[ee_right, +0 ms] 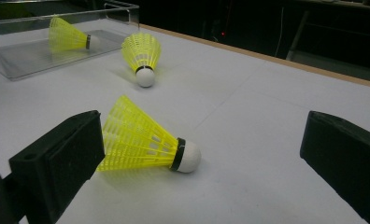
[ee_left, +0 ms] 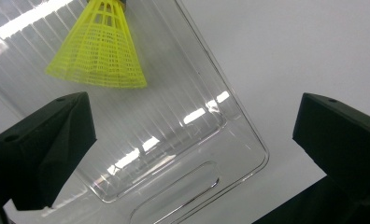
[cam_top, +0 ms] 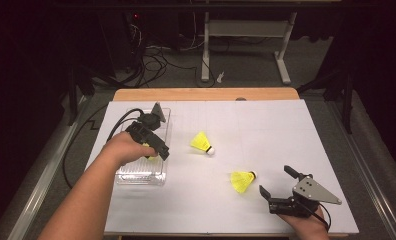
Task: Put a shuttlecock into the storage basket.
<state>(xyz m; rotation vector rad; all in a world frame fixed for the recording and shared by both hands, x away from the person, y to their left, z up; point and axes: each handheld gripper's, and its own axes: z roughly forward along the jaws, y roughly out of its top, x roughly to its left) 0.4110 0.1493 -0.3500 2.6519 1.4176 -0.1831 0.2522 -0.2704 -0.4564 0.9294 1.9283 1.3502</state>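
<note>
My left hand-held gripper: jaws spread wide over clear plastic tray, nothing pinched. Its view shows yellow shuttlecock lying inside tray, ahead of jaws. My right hand-held gripper: jaws spread, empty; second shuttlecock just ahead, third beyond. Bare worktop around both.

No readable text, label, brand, number or sign appears on anything here.
</note>
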